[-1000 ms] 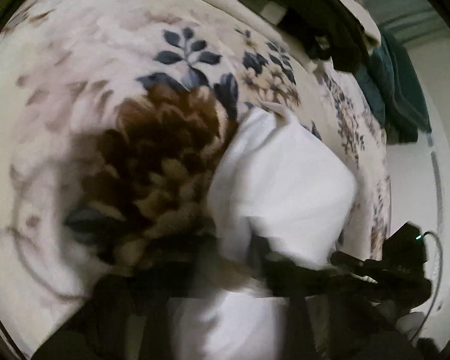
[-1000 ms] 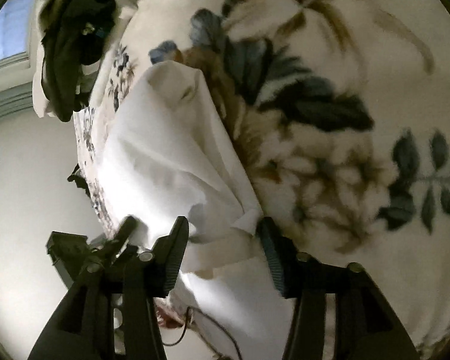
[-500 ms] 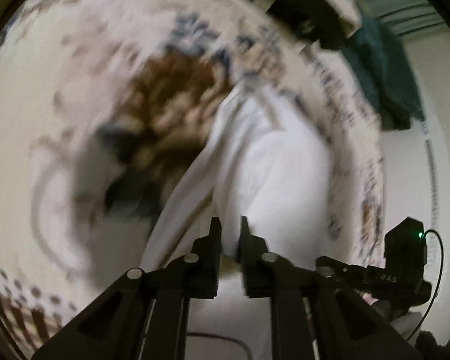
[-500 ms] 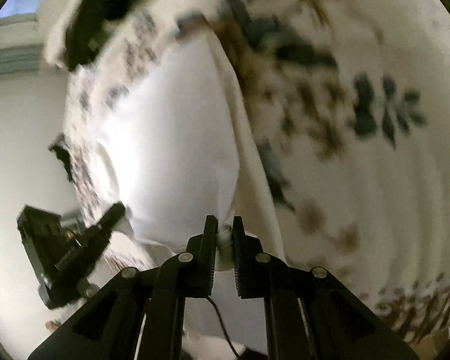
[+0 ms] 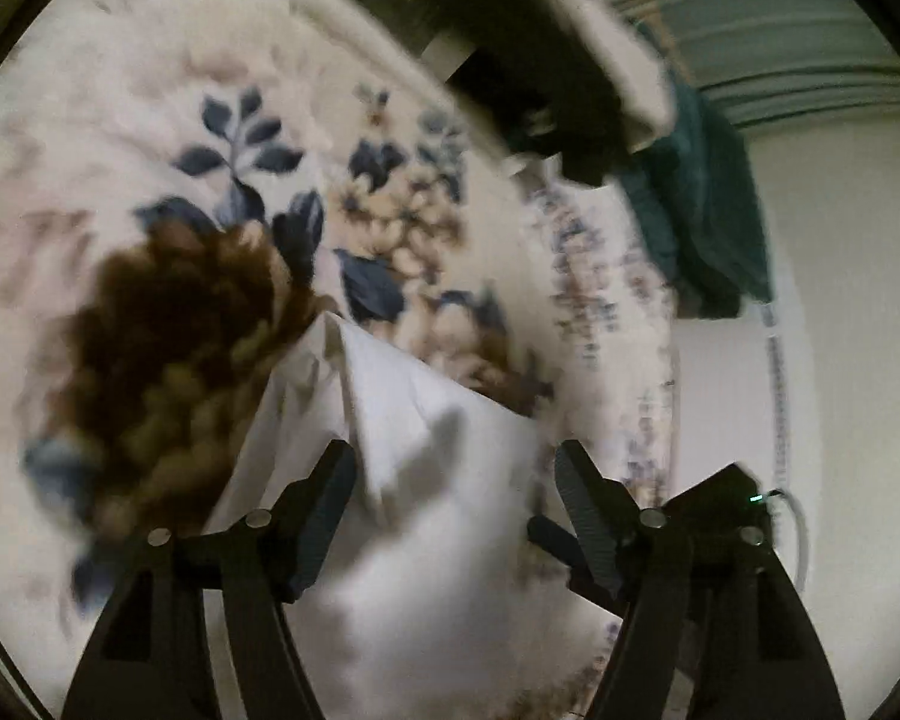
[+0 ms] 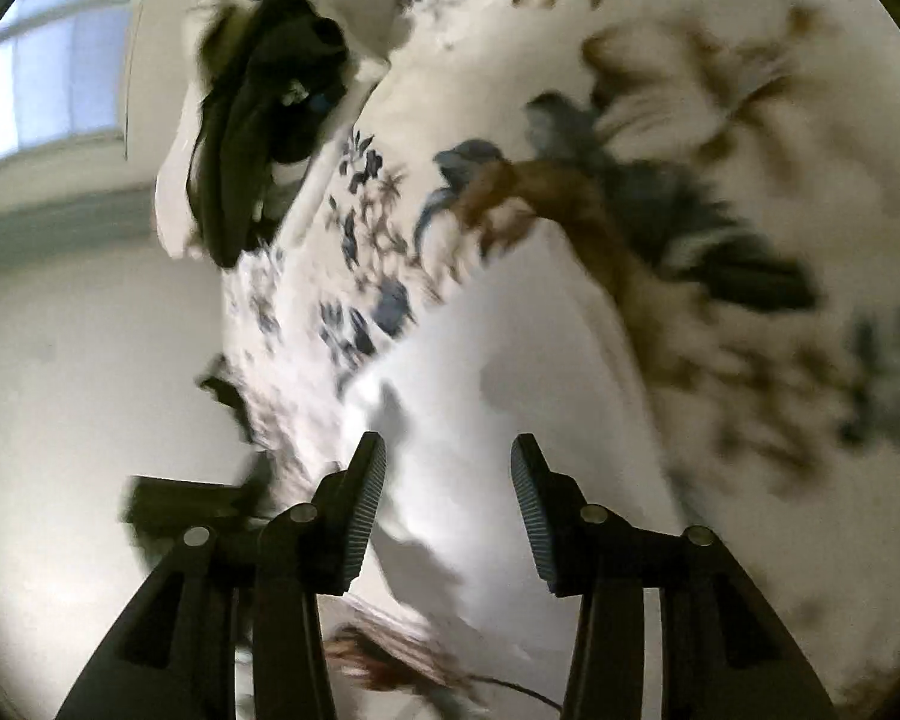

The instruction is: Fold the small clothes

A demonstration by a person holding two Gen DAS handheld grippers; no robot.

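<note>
Nearest in the left wrist view, the left gripper angles down toward the bed with its jaws parting wide; the white garment lies below and between them, but neither pad presses on it. In the right wrist view the right gripper also tilts downward, jaws spreading to a moderate gap, the same white garment spread beneath them, untouched by either pad. The cloth lies on the floral blanket, running from 6 o'clock up toward the centre in both views, motion-blurred. The right gripper's dark body shows at 4 o'clock in the left view. Farther off, a dark pile of clothes sits at 11 o'clock, and a green cloth hangs at 2 o'clock.
</note>
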